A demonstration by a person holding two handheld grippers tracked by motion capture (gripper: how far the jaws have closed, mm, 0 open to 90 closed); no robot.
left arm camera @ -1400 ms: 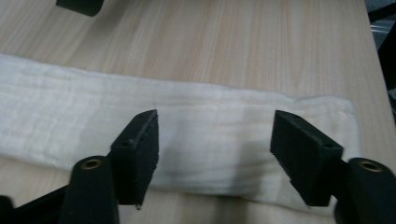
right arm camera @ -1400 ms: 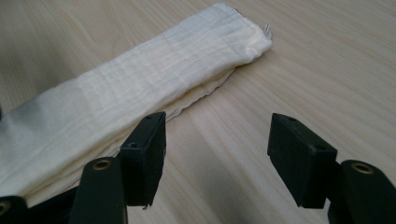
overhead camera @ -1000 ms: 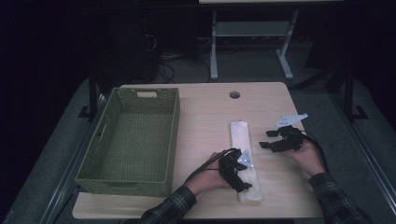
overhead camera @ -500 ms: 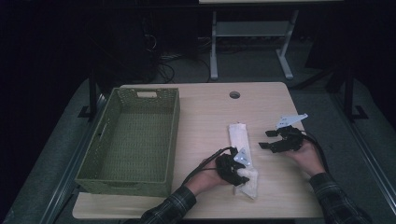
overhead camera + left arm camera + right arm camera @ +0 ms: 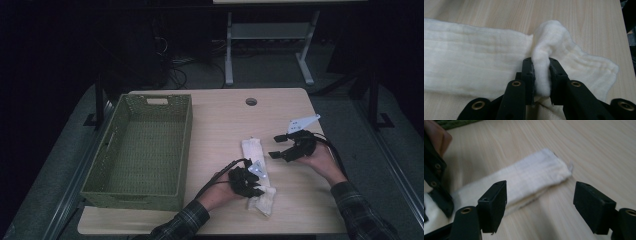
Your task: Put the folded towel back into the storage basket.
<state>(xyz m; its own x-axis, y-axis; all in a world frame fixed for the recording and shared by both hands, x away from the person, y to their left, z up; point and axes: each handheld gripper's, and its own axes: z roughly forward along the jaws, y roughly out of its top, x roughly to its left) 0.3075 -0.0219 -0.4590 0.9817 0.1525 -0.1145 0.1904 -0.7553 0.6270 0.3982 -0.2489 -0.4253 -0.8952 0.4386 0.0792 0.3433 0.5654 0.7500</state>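
A long folded white cloth lies on the wooden table, running away from the person. My left gripper is at its near end. The jaws have just been closing and are now shut on a pinched-up fold of the cloth, as the left gripper view shows. My right gripper hovers to the right of the cloth's far half. Its jaws have just been opening wider and hold nothing. In the right gripper view the cloth's far end lies on the table beyond the jaws.
A green woven basket stands empty on the left side of the table. A round cable hole sits near the far edge. Beyond the table are a dark floor and a metal desk frame.
My left gripper's jaws have closed onto the near end of the cloth, bunching it into a raised fold. The right gripper has shifted slightly and its jaws stand a little wider.
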